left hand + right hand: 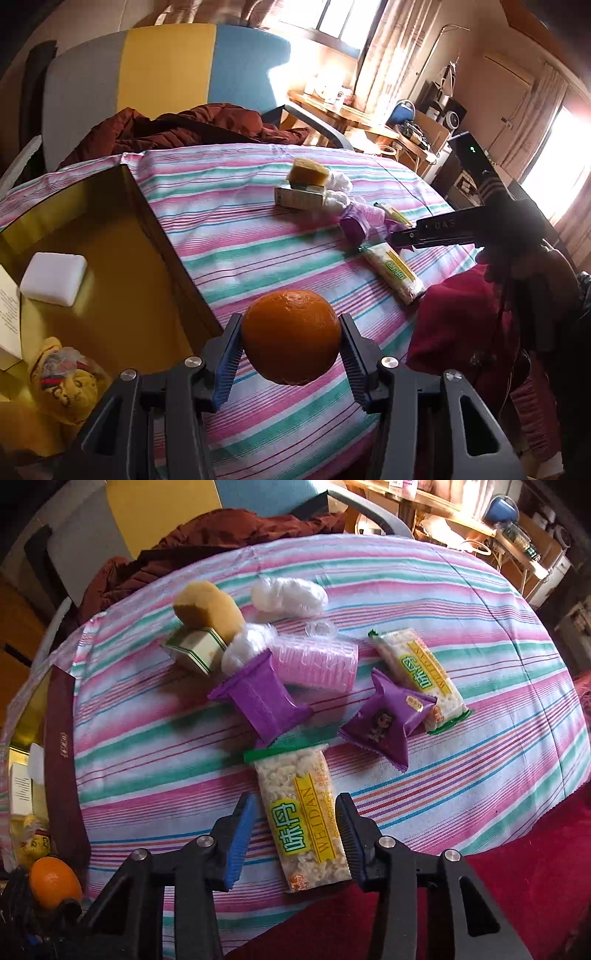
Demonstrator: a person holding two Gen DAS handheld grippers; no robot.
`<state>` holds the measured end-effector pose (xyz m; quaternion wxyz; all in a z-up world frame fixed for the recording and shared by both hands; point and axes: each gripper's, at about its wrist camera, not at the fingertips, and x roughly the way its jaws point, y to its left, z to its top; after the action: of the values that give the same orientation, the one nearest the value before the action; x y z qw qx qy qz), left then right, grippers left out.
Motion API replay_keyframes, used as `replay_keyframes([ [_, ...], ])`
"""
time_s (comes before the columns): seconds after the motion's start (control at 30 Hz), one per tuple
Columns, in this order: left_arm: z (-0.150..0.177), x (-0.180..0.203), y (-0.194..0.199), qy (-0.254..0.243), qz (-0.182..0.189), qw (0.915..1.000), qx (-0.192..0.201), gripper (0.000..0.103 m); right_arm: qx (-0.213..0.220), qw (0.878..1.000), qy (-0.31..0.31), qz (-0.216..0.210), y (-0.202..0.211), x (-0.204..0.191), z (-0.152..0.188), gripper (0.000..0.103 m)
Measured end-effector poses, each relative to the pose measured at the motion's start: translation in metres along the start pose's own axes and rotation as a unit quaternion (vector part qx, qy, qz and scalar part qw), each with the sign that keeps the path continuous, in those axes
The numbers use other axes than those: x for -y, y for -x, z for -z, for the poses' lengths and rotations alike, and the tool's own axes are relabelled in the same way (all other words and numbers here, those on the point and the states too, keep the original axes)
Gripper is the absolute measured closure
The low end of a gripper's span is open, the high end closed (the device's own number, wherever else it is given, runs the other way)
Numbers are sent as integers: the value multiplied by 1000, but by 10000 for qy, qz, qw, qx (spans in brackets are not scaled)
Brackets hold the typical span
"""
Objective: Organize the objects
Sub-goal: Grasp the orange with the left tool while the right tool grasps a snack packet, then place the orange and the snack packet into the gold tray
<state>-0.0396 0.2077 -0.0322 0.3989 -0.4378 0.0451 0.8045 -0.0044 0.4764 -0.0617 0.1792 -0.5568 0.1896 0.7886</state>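
Observation:
My left gripper (291,338) is shut on an orange (291,336), held above the striped cloth just right of the yellow-lined box (122,295); the orange also shows in the right wrist view (55,886). My right gripper (295,834) is open, its jaws on either side of a rice-cracker bar (301,819) lying on the cloth. A second rice-cracker bar (417,672), two purple snack packets (260,698) (388,720), a pink cup (317,661), a sponge (208,609) on a small carton (195,646) and white plastic wads (288,594) lie beyond. The right gripper shows in the left wrist view (402,238).
The box holds a white soap-like block (53,278), a yellow wrapped toy (64,376) and a white card. A brown jacket (177,129) lies on the chair (166,70) behind the table. A red cloth (498,886) hangs at the table's near edge.

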Motion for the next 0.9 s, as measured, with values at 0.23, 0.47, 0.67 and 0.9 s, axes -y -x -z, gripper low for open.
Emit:
replay_keyframes([
  [0.23, 6, -20, 21, 243, -161, 9995, 138, 52, -37, 9997, 158, 170, 0, -4, -8, 39],
  [0.47, 11, -18, 28, 272, -172, 9993, 172, 52, -759, 9933, 671, 562, -35, -12, -3, 15],
  [0.67, 12, -25, 41, 341, -187, 9988, 287, 52, -854, 9868, 1142, 763, -37, -27, 3, 59],
  [0.9, 10, -57, 68, 725, -395, 9949, 573, 52, 234, 9914, 1281, 154, 45, -57, 5, 59],
])
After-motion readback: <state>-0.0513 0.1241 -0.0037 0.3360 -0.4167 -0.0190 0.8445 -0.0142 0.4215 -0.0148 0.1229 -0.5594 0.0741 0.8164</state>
